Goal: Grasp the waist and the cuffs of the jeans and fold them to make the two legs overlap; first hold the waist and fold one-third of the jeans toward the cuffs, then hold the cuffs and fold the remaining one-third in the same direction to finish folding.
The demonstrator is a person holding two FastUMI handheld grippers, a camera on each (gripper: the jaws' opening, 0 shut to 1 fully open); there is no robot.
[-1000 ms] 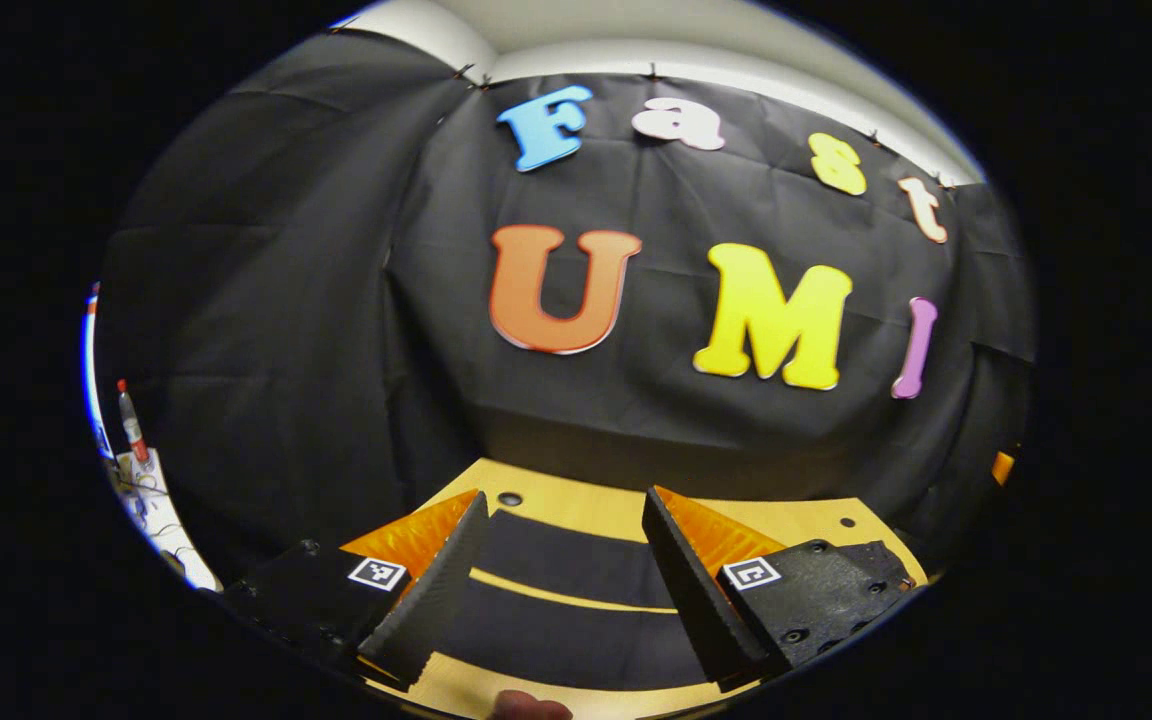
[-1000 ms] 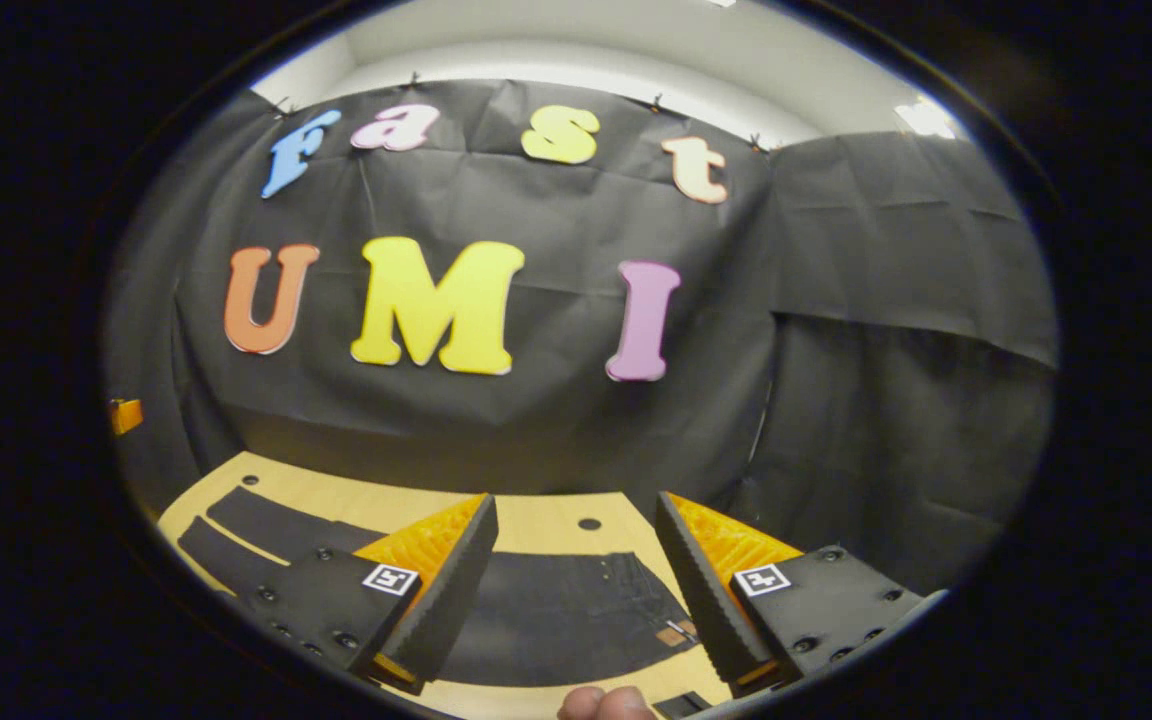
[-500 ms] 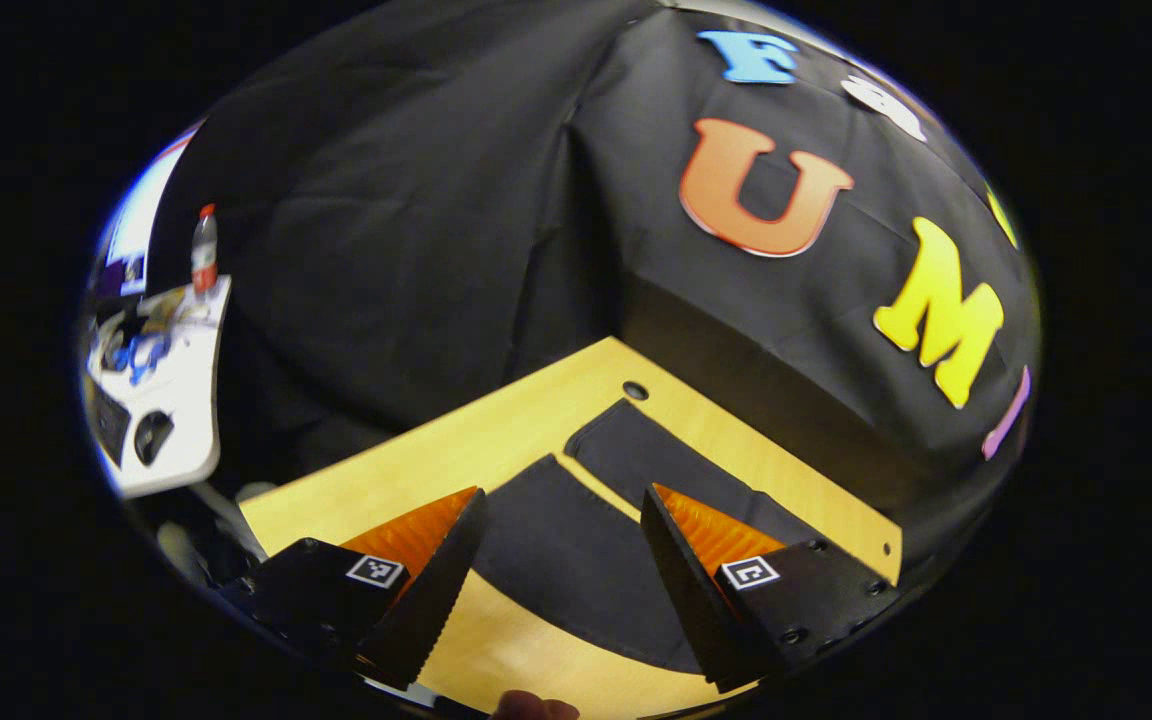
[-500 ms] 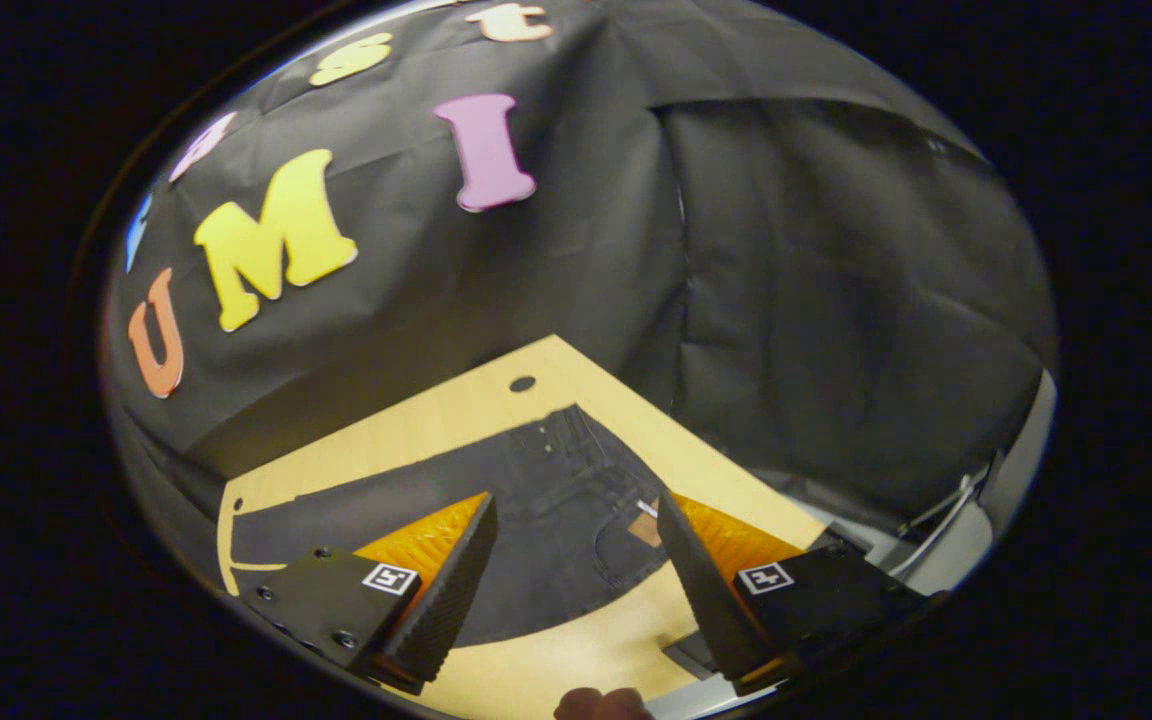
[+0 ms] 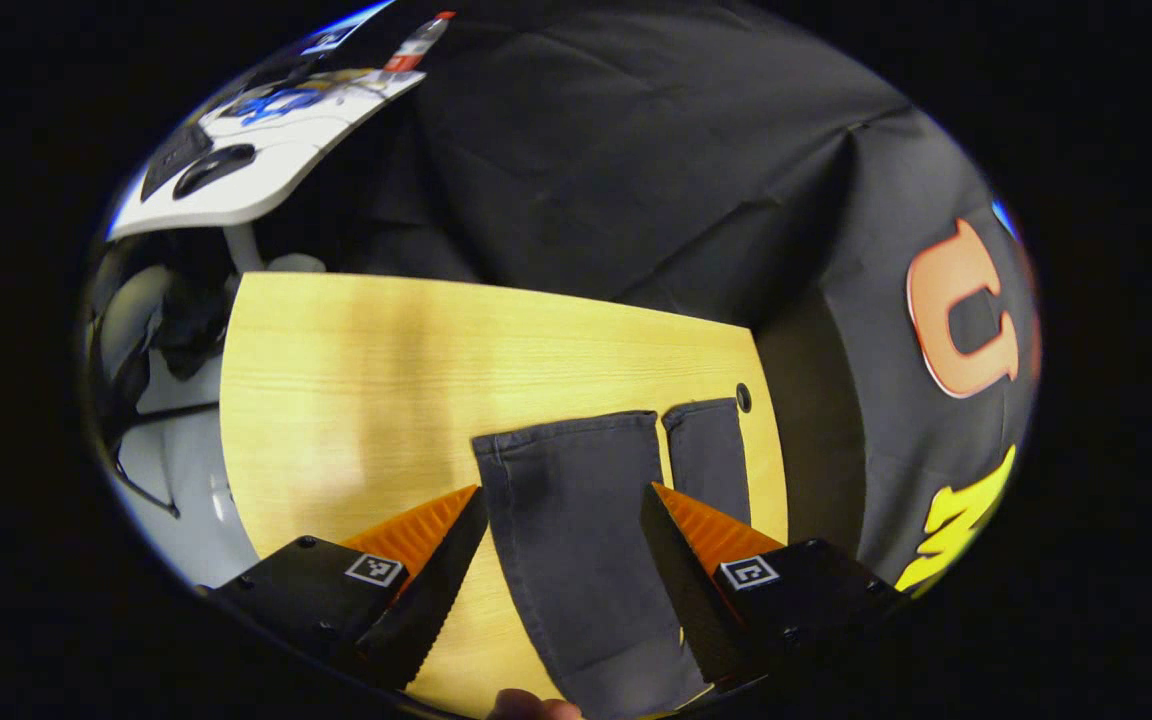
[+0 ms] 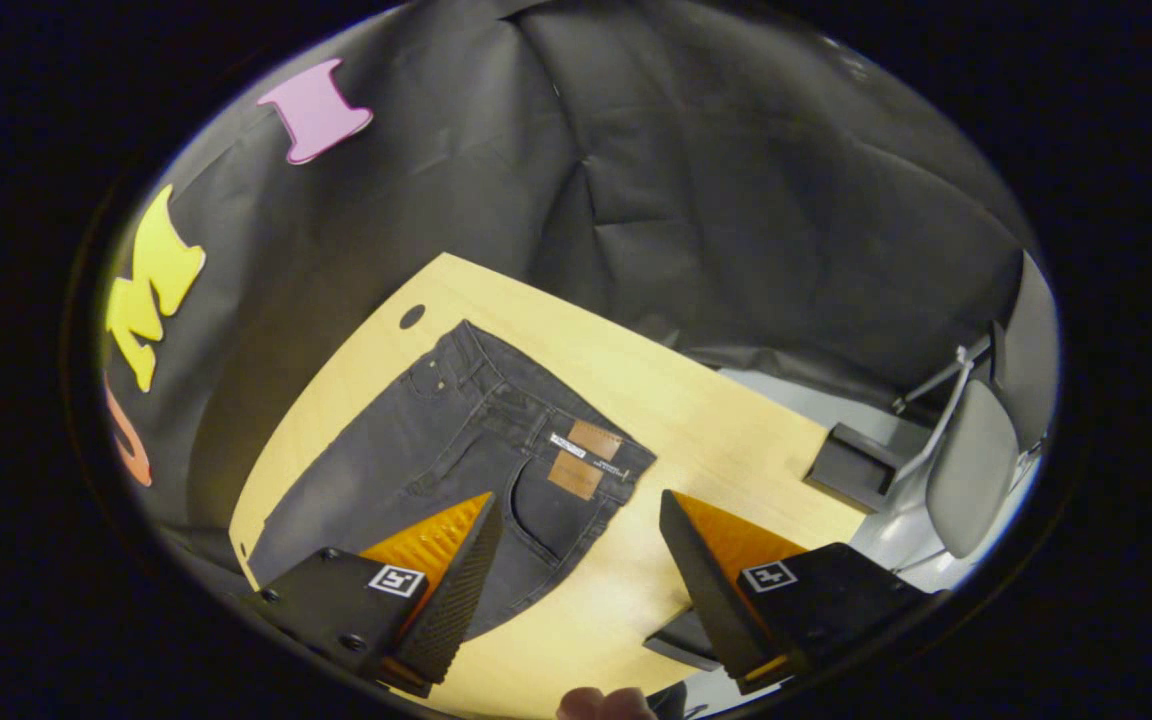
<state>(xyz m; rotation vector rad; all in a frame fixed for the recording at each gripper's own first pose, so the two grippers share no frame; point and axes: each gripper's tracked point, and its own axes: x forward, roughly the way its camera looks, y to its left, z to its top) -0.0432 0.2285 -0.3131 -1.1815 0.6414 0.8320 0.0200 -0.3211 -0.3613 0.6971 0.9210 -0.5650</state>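
Dark grey jeans lie flat on a light wooden table. In the left gripper view the two legs end in cuffs (image 5: pixel 566 440), the nearer leg running down between my fingers. My left gripper (image 5: pixel 561 590) hangs open above that leg, holding nothing. In the right gripper view the waist of the jeans (image 6: pixel 546 430), with brown patches, lies spread toward the table's middle. My right gripper (image 6: pixel 581 590) is open above the waist's near corner, with nothing between its fingers.
The wooden table (image 5: pixel 366 370) has bare surface beyond the cuffs. A white side table (image 5: pixel 236 170) with small items and a bottle stands past it. In the right gripper view a grey chair (image 6: pixel 976 450) and a dark box (image 6: pixel 851 470) stand off the table's edge.
Both grippers have tilted down and swung outward, the left toward the cuffs and the right toward the waist. Both stay open. The jeans have not moved.
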